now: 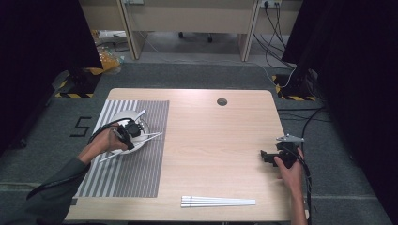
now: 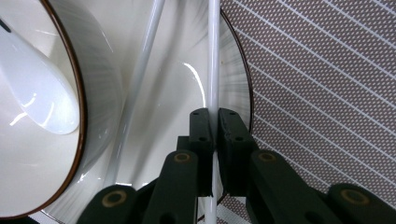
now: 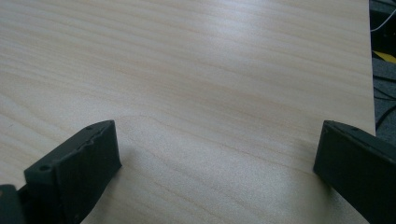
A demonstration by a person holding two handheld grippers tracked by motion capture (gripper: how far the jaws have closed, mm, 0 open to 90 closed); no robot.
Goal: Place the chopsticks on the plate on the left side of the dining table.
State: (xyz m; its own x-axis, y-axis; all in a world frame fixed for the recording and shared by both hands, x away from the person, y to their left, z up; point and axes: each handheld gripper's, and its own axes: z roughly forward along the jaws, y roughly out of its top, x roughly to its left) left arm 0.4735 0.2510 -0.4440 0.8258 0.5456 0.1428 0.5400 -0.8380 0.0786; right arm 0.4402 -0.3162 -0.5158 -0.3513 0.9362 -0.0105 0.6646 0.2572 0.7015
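— Where was the chopstick [image 2: 213, 60]?

— Clamped between the jaws of the left hand-held gripper [image 2: 215, 135], which were closed tight on it. It ran straight out ahead of the jaws, across the plate [image 2: 233, 70], and back between them. In the high view the left hand-held gripper [image 1: 127, 133] sat over the plate, with the stick's ends poking out past the rim on both sides.

— Was it the only one there?

— No. A second chopstick [image 2: 140, 79] lay just beside it on the plate, at a slight angle, free of the jaws. Four more, as far as I could count, lay together in a bundle [image 1: 218, 202] near the front edge of the desk [image 1: 216, 140], well apart from the plate.

— What else was on the plate?

— One bowl [image 2: 91, 93] with a brown rim, and one white spoon [image 2: 42, 93] in it. The plate lay on one striped mat [image 1: 141, 164], which covered the left part of the desk and reached almost to its left and front edges.

— And room to move?

— Plenty. The middle of the desk between mat and right hand was bare wood, save one small dark round spot [image 1: 222, 101] near the far edge.

— The right hand-held gripper [image 1: 274, 157]?

— Near the right edge, its jaws wide apart, holding nothing, bare desk between them.
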